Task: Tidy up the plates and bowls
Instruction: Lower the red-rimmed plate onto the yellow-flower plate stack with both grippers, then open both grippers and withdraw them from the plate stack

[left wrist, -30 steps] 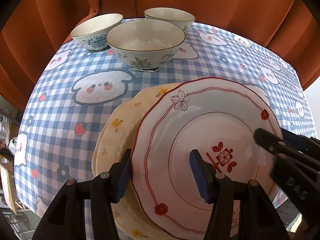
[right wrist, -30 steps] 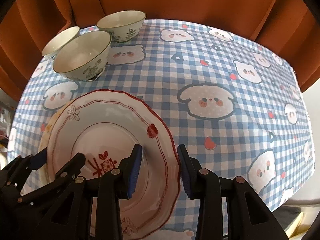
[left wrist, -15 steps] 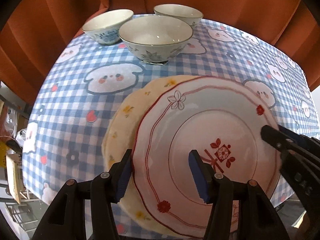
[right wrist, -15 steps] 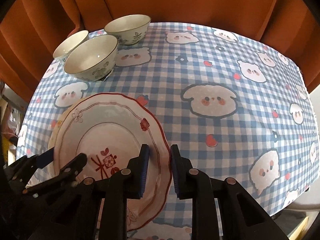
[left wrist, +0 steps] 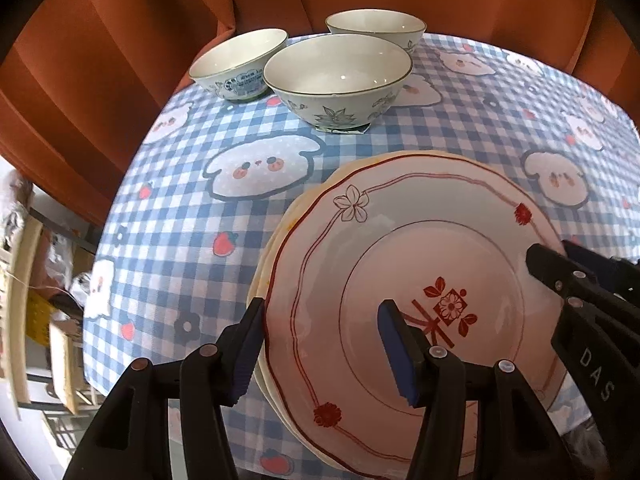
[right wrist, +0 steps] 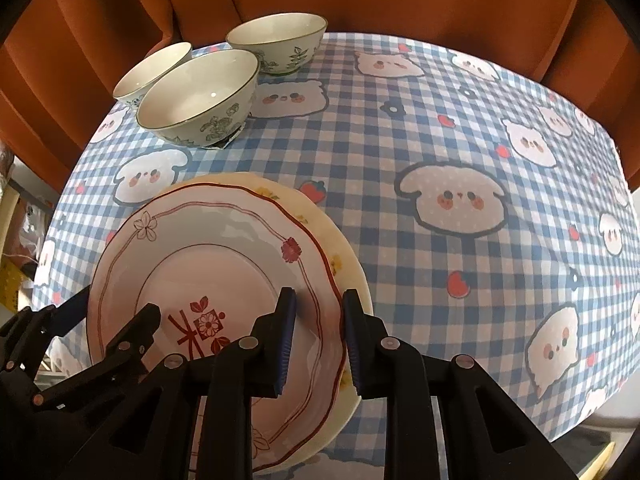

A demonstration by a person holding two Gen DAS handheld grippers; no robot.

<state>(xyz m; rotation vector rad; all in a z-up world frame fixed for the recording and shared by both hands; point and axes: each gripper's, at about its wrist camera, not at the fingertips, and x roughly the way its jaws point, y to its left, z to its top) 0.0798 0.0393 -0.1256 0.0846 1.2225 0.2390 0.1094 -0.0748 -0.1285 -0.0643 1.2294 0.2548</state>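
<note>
**Red-rimmed plate now almost square on the yellow plate**

At the far left of the table [left wrist: 168,216], three bowls are grouped beside the orange curtain [left wrist: 100,80]: a blue-patterned bowl [left wrist: 239,65], a leaf-patterned bowl [left wrist: 338,80] in front, and a third bowl [left wrist: 376,29] behind it. Their places on the checked cloth are unchanged from a second ago.

Nearer the cameras, the red-rimmed plate [left wrist: 400,272] is seen lying on the yellow plate [left wrist: 280,236]. A second ago a broad crescent of the yellow plate was exposed on the left side; now only a thin sliver is left there, while in the right wrist view a band of it [right wrist: 344,264] has appeared along the right edge. The upper plate has therefore been shifted rightward over the lower one.

The left gripper [left wrist: 324,348] is held with its jaws apart, straddling the left rim of the red-rimmed plate: one pad is set outside the rim, the other over the plate's well. No squeeze on the rim is visible, and the spread matches that of the earlier frames.

The right gripper [right wrist: 318,340] straddles the right rim. Its jaws were drawn in sharply from the wider gap of a second ago, and the plate's edge is between them. Whether the pads actually press on the rim cannot be told.
</note>
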